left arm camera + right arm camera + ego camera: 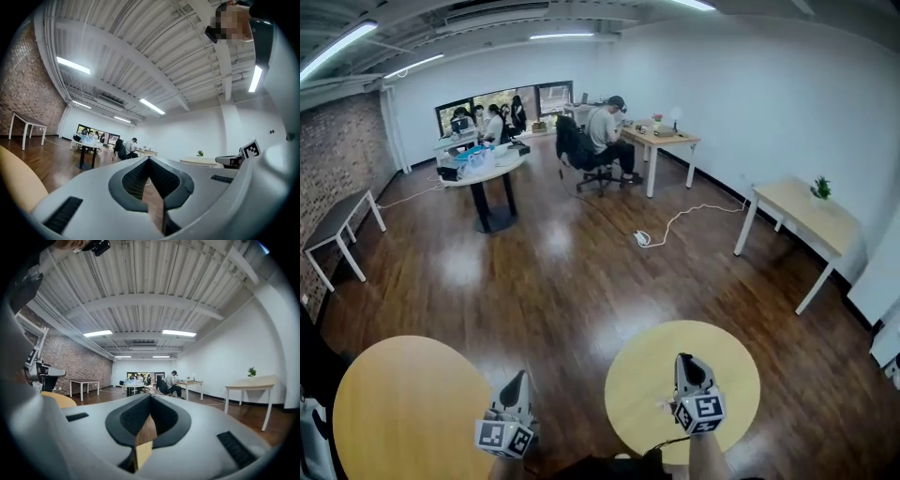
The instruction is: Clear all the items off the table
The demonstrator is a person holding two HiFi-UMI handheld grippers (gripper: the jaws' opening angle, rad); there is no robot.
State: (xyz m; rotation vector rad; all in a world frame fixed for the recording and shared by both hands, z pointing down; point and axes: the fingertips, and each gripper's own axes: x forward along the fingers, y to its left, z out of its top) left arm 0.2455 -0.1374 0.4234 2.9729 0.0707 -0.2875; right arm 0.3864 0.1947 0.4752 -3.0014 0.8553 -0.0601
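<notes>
Two round yellow tables sit low in the head view, the left table and the right table. No loose object shows on either top. My left gripper hovers over the dark wood floor between them, jaws shut and holding nothing. My right gripper is above the right table, also shut with nothing in it. In the left gripper view the left gripper has its fingers meeting at the tip. The right gripper view shows the right gripper likewise closed, pointing across the room.
People sit around a far round table and at a desk. A white-legged table with a small plant stands at the right wall. A long table lines the brick wall. A white cable lies on the floor.
</notes>
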